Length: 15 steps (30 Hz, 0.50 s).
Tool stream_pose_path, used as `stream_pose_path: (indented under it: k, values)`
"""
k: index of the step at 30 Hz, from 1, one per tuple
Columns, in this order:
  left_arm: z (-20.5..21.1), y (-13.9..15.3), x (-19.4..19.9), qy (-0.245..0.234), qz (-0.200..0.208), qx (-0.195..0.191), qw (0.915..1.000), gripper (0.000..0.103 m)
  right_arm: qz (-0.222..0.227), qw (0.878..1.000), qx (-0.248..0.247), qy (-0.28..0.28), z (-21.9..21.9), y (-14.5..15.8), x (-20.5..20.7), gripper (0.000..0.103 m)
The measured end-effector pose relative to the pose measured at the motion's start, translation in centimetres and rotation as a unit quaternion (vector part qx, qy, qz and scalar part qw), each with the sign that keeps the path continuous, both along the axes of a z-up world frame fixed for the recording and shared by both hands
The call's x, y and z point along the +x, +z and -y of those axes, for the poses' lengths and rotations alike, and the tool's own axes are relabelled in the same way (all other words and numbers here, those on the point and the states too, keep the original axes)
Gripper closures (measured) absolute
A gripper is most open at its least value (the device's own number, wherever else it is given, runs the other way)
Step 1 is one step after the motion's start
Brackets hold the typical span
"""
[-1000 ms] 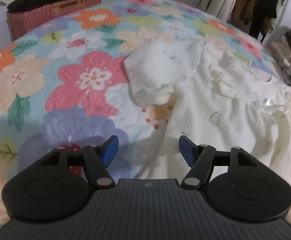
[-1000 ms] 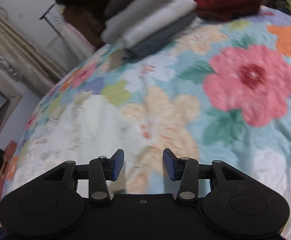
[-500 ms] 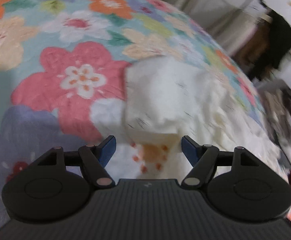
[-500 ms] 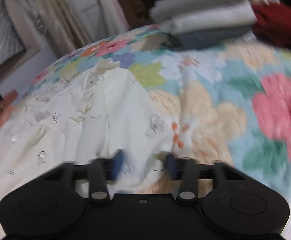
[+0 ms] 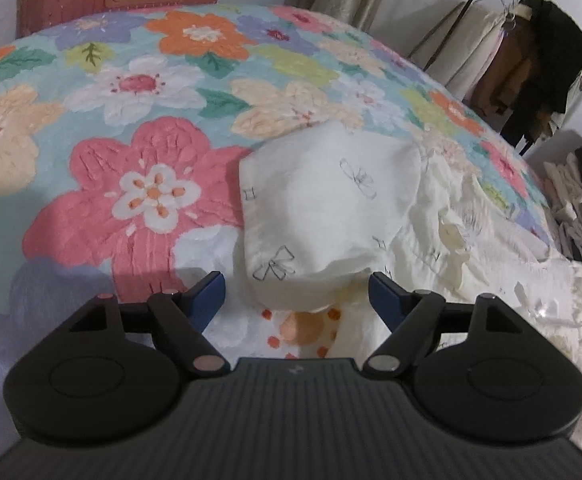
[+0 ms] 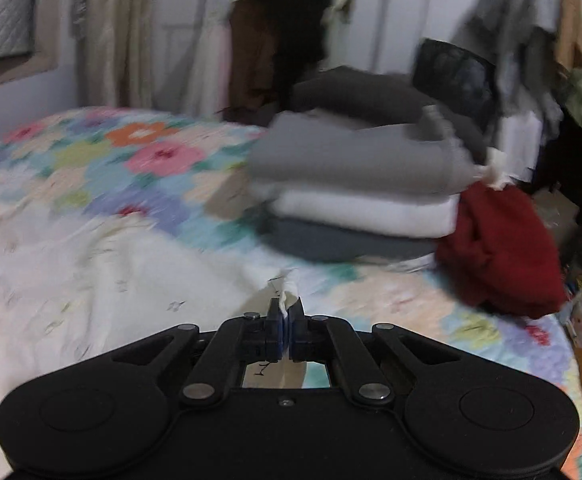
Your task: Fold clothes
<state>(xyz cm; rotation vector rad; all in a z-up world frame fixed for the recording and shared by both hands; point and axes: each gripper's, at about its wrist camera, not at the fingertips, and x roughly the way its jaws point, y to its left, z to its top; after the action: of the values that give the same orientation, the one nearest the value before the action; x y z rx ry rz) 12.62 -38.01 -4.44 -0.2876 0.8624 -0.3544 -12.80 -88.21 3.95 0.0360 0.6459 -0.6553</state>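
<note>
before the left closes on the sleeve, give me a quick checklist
1. Right gripper clamped on garment edge: ok.
2. Left gripper jaws apart, still opening: ok.
3. Sleeve between the left jaws: not ok, only its end lies near the gap.
4. Left pads touching cloth: not ok.
5. Folded stack apart from the garment: ok.
6. Single layer in the right grip: cannot tell.

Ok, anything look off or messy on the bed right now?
Nothing damaged or spilled. The cream garment lies rumpled on the floral bedspread, one part bunched ahead of the left gripper, whose jaws are opening. The right gripper pinches its edge. A red garment sits unfolded beside the folded stack.
</note>
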Motion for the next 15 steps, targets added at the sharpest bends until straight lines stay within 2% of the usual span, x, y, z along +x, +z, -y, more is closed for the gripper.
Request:
stream_pose_path:
  k: [1, 3, 5, 6, 8, 10, 12, 13, 14, 15]
  values:
    - [-0.2, 0.0, 0.0, 0.001, 0.000, -0.005, 1.0000, 0.024, -0.006, 1.000, -0.011, -0.009, 0.7, 0.3, 0.0, 0.101]
    - [-0.4, 0.0, 0.2, 0.002, -0.003, -0.011, 0.9999, 0.024, -0.014, 1.000, 0.003, -0.014, 2.6, 0.3, 0.5, 0.101]
    - [-0.6, -0.1, 0.3, 0.005, -0.007, -0.010, 0.9999, 0.024, -0.029, 0.998, 0.053, -0.012, 4.5, -1.2, 1.1, 0.101]
    - [-0.6, -0.1, 0.4, 0.004, -0.008, -0.014, 0.9999, 0.024, -0.045, 0.997, 0.061, -0.009, 4.8, -2.0, 1.4, 0.101]
    - [-0.8, -0.2, 0.5, 0.003, -0.011, -0.020, 0.9997, 0.024, -0.084, 0.996, 0.036, -0.018, 4.4, -3.2, 2.1, 0.099]
    - [-0.9, -0.4, 0.7, 0.000, -0.015, -0.023, 0.9996, 0.024, -0.104, 0.994, 0.021, -0.030, 3.8, -3.8, 2.6, 0.097]
    - [-0.9, -0.6, 0.9, 0.001, -0.022, -0.025, 0.9995, 0.023, -0.085, 0.995, 0.030, -0.048, 3.4, -3.3, 2.7, 0.076]
    - [-0.9, -0.7, 1.1, 0.001, -0.026, -0.027, 0.9993, 0.023, -0.068, 0.996, 0.037, -0.053, 3.1, -2.8, 2.6, 0.069]
    - [-0.9, -0.7, 1.2, -0.005, -0.032, -0.031, 0.9990, 0.023, -0.047, 0.996, 0.043, -0.056, 2.7, -2.2, 2.5, 0.054]
    - [-0.7, -0.7, 1.1, -0.013, -0.032, -0.034, 0.9988, 0.023, -0.028, 0.997, 0.048, -0.056, 2.2, -1.6, 2.4, 0.048]
